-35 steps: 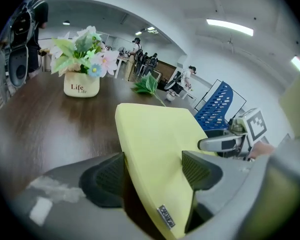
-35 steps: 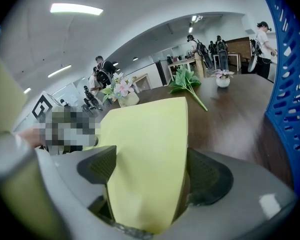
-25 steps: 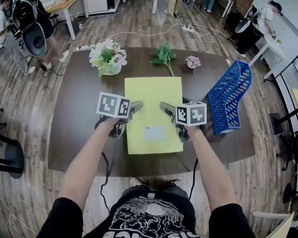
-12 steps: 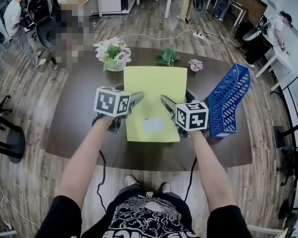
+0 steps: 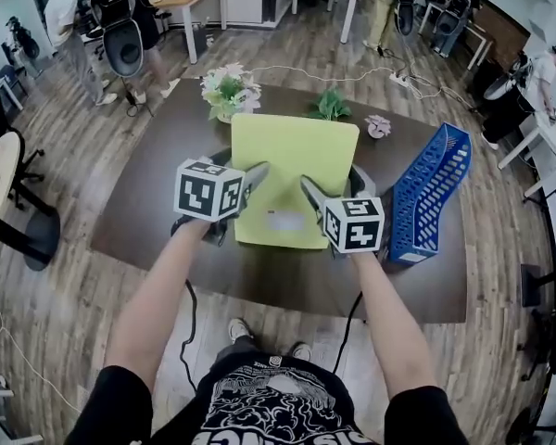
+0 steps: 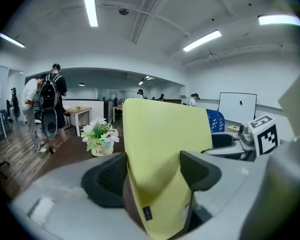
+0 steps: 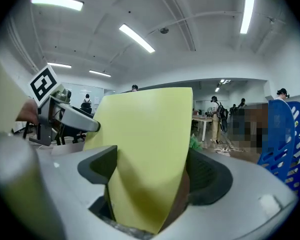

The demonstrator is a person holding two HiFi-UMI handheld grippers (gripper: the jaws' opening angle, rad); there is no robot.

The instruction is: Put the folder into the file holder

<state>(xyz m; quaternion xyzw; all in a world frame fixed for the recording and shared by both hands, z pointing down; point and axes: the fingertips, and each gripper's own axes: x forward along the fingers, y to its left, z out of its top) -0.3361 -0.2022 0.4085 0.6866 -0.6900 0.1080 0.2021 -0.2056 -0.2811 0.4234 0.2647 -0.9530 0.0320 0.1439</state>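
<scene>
1. Folder [image 5: 295, 160], pale yellow-green, is held clear of the desk [image 5: 157, 202], just left of the blue file holder [image 5: 431, 193] and not touching it.
2. Both forearms reach forward, roughly parallel, bare below short black sleeves. The left gripper [image 5: 257, 176] and right gripper [image 5: 308, 189] angle inward toward each other and slightly downward, with the marker cubes [image 5: 207, 189] uppermost. The right gripper sits just left of the file holder.
3. Left fingers [image 6: 106, 180] stand wide and have just been closing. The folder's near part is bowed between them and meets both pads, so the grip is made.
4. Right fingers [image 7: 212, 176] likewise stand wide, with the folder bowed between them and pressed on both sides.
5. The folder's long axis runs away from the person, roughly parallel to the file holder's length. Both gripper views show its far end tilted upward. A pale label [image 5: 285, 220] faces up near the end closest to the person.
6. The file holder stands on the desk, which is dark brown. Left of it, along the far edge, stand a small pink flower [image 5: 378, 125] nearest, then a green sprig [image 5: 331, 107], then a pot of white and pink flowers [image 5: 228, 89].
7. The room has a wood-plank floor [image 5: 65, 276], strip lights [image 6: 90, 4] overhead, pale tables and several people standing beyond the desk.
</scene>
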